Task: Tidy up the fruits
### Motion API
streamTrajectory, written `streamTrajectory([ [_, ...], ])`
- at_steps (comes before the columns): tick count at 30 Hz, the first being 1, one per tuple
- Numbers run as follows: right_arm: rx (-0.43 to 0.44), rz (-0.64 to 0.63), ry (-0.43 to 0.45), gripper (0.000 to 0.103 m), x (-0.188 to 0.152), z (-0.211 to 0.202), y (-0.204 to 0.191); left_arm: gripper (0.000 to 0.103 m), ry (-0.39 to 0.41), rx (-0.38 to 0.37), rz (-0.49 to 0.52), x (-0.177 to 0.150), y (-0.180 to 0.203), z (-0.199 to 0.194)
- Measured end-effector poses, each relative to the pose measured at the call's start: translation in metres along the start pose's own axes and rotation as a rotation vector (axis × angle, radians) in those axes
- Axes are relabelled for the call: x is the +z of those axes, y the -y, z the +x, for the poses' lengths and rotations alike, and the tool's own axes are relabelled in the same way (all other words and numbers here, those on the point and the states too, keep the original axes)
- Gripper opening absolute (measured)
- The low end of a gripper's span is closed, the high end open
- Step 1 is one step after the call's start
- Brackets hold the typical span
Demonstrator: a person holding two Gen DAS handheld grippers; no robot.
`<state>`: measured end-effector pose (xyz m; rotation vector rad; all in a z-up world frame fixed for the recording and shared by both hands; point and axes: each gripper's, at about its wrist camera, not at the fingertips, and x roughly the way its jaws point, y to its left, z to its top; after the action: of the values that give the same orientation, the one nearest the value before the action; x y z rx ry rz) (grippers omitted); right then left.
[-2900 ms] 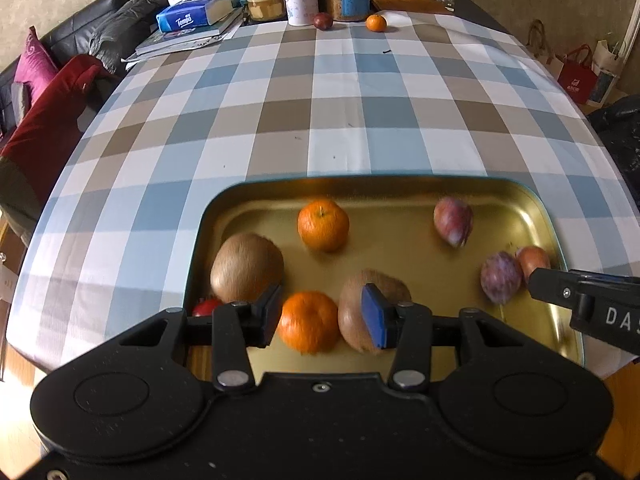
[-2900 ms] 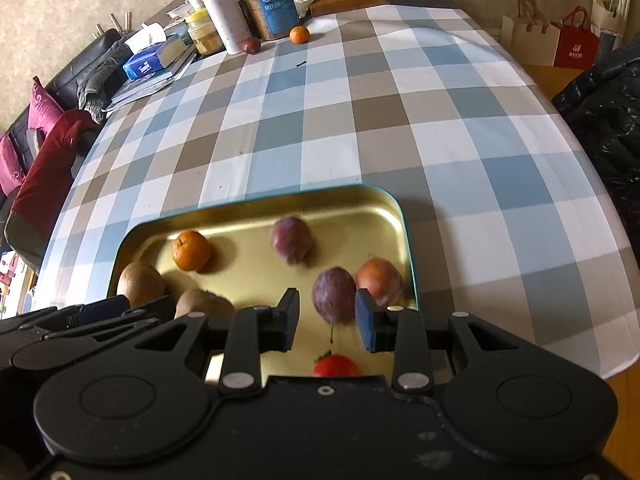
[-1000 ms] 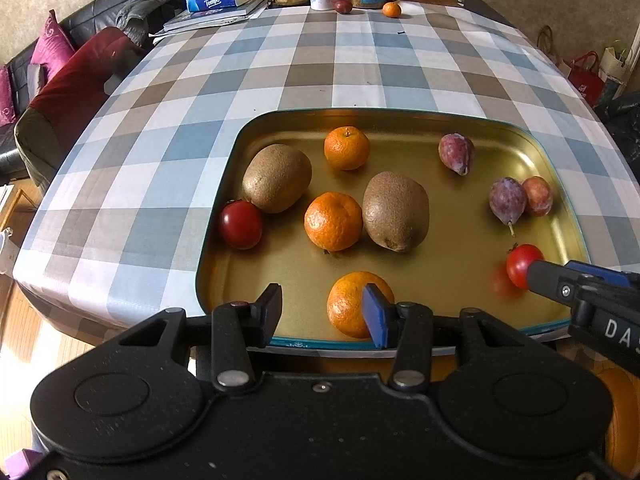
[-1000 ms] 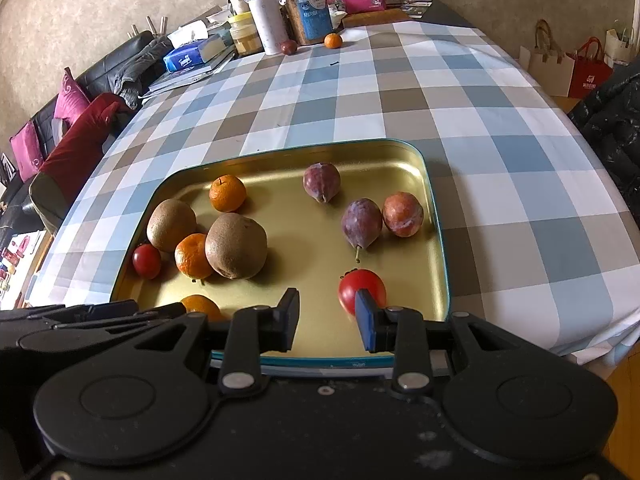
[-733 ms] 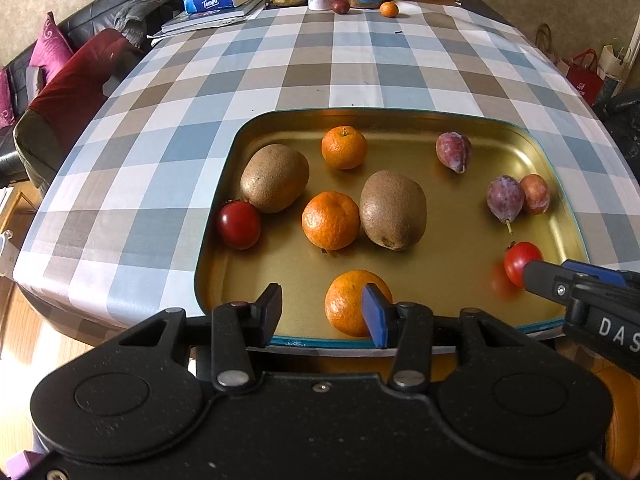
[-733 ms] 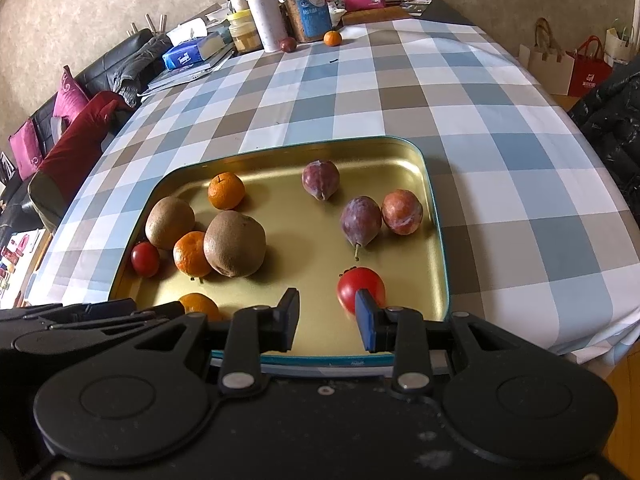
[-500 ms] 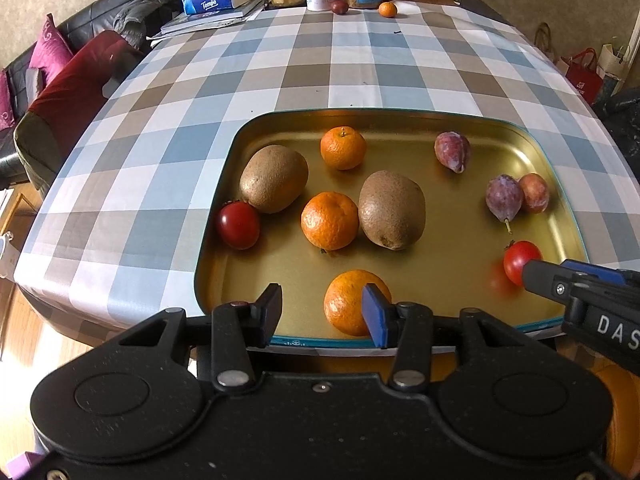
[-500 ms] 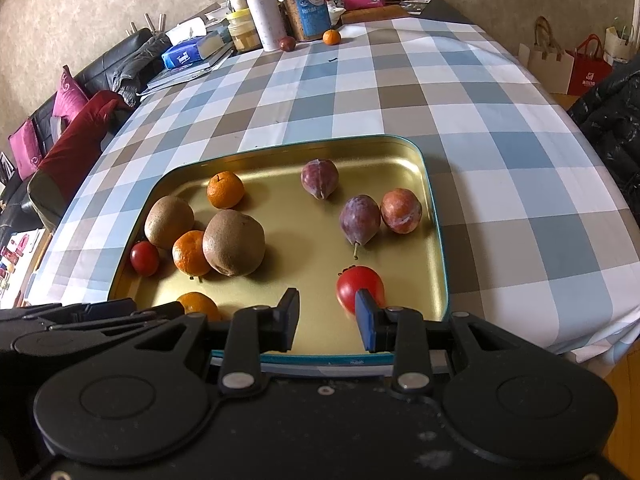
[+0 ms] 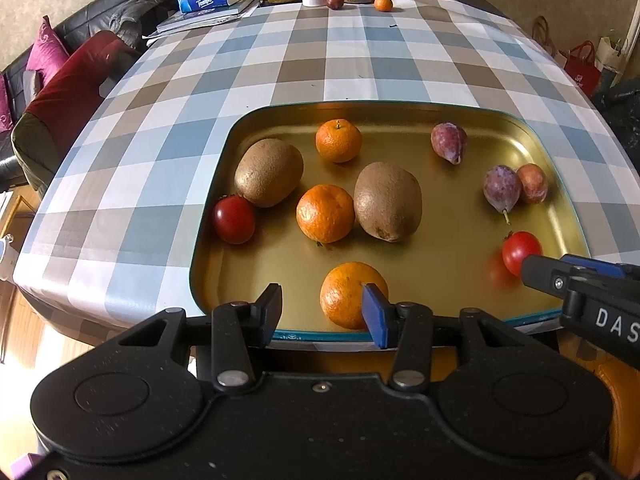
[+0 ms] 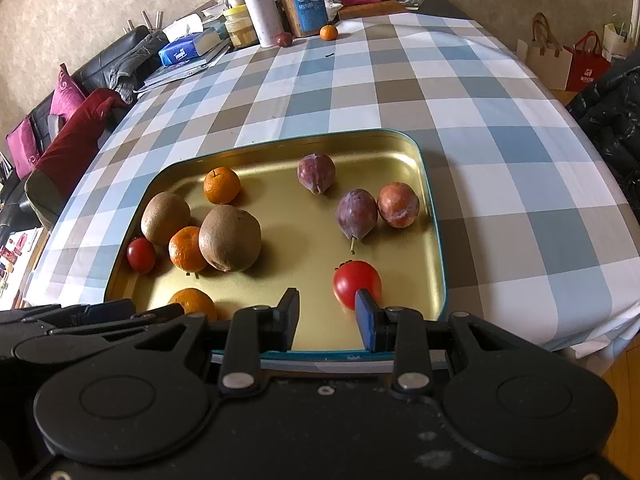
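fruits are all loose in the gold tray [image 9: 224, 148] mid-frame: kiwis and oranges toward the left, plums [image 10: 356, 212] upper right, a tomato [image 10: 356, 282] lower right. left gripper [image 9: 322, 312] hangs over the tray's near edge, jaws partly apart and empty, an orange [image 9: 348, 292] just past them; right gripper [image 10: 327, 314] same, gripping nothing
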<state>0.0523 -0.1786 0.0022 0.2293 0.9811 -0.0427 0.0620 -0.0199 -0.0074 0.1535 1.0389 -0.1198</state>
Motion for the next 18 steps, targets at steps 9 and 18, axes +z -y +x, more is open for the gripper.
streamTrajectory([
  [9, -0.003, 0.011, -0.001, 0.034, -0.001, -0.0007, 0.0022, 0.054, -0.005, -0.004, -0.001, 0.0, 0.0, 0.0003],
  [18, -0.001, 0.015, -0.006, 0.034, -0.0012, 0.0, 0.0021, 0.054, -0.005, -0.005, -0.002, 0.0002, -0.0001, 0.0005],
])
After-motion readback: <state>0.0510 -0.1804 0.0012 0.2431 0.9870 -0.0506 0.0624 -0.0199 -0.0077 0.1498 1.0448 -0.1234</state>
